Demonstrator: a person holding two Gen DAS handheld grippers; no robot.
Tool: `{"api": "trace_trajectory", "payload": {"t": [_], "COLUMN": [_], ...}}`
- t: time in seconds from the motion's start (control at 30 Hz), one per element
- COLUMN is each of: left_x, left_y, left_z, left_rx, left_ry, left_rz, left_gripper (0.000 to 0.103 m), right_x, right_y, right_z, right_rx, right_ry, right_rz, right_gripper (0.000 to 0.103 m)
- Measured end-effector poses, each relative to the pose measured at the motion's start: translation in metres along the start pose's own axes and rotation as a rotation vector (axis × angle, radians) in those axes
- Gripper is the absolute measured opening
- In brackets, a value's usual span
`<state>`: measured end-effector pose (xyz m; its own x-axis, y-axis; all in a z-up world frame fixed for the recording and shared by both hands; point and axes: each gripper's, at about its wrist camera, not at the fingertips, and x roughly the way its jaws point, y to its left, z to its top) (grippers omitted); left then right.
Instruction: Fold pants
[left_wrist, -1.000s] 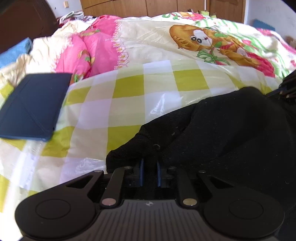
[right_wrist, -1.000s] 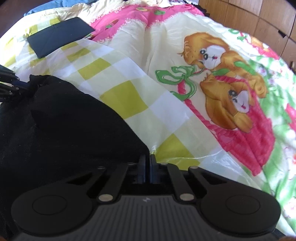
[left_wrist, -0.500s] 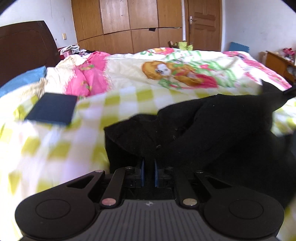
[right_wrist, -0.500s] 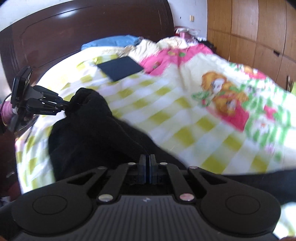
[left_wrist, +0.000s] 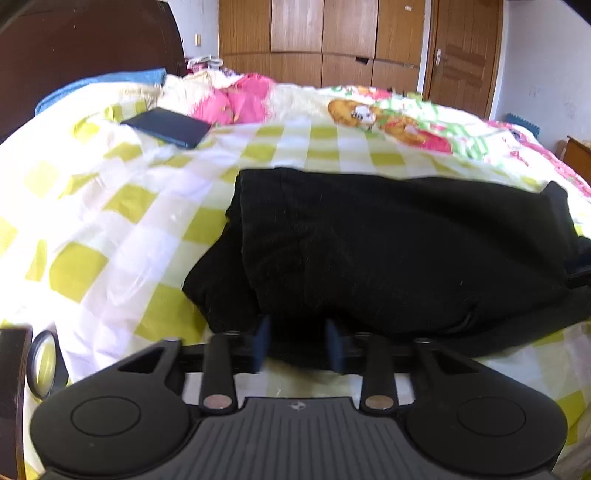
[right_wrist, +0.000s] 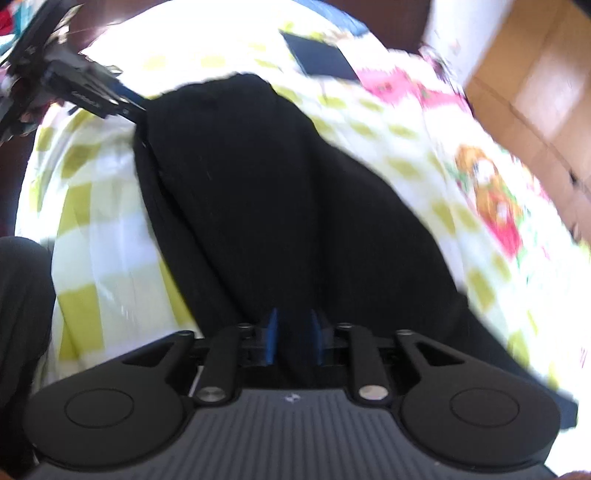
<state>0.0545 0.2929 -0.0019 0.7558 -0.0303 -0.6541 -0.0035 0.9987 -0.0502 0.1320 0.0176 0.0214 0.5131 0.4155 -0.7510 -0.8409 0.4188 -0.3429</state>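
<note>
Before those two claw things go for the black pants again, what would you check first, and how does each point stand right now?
1. Left gripper let go: ok. Its jaws have just been opening and stand apart, with cloth lying between them.
2. Right gripper let go: ok. It too has just been opening, with cloth between the pads.
3. Black pants doubled over on the checked bedspread: ok, one layer lies on another.
4. Edges of the two layers lined up: not ok, the lower layer sticks out on the left.
5. Dark blue case clear of the pants: ok, it lies apart, nearer the headboard.
6. Folded surface free of wrinkles: cannot tell, too dark.
</note>
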Motion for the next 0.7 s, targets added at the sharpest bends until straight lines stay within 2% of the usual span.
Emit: {"api": "trace_trajectory", "payload": {"t": [0.1, 0.17, 0.2, 0.33, 0.4, 0.43, 0.47, 0.53, 0.6, 0.7], "left_x": [0.010, 0.019, 0.023, 0.020, 0.020, 0.021, 0.021, 0.022, 0.023, 0.012], "left_y": [0.002, 0.003, 0.002, -0.004, -0.010, -0.014, -0.018, -0.024, -0.026, -0.019], "left_z": [0.007, 0.011, 0.012, 0.018, 0.017, 0.016, 0.014, 0.012, 0.013, 0.025], "left_rx": [-0.009, -0.002, 0.021, 0.134, 0.215, 0.271, 0.325, 0.402, 0.458, 0.479], "left_ry": [0.011, 0.019, 0.024, -0.008, -0.034, -0.045, -0.054, -0.052, -0.053, -0.133], "left_rz": [-0.031, -0.018, 0.011, 0.062, 0.095, 0.107, 0.115, 0.106, 0.126, 0.153], "left_gripper": [0.055, 0.058, 0.061, 0.065, 0.065, 0.063, 0.061, 0.042, 0.036, 0.033], "right_x": [0.016, 0.028, 0.035, 0.055, 0.068, 0.076, 0.085, 0.091, 0.083, 0.050], "right_y": [0.020, 0.038, 0.047, 0.086, 0.104, 0.106, 0.105, 0.091, 0.071, 0.053], "right_z": [0.031, 0.049, 0.058, 0.083, 0.092, 0.098, 0.103, 0.114, 0.125, 0.140], "right_rx": [-0.039, -0.095, -0.132, -0.245, -0.282, -0.276, -0.249, -0.117, 0.025, 0.130], "right_ry": [-0.075, -0.113, -0.134, -0.210, -0.222, -0.214, -0.198, -0.155, -0.155, -0.227], "right_rz": [0.056, 0.090, 0.092, 0.041, 0.012, 0.001, -0.007, 0.034, 0.088, 0.112], "right_gripper": [0.027, 0.035, 0.040, 0.042, 0.044, 0.041, 0.040, 0.010, 0.008, 0.008]}}
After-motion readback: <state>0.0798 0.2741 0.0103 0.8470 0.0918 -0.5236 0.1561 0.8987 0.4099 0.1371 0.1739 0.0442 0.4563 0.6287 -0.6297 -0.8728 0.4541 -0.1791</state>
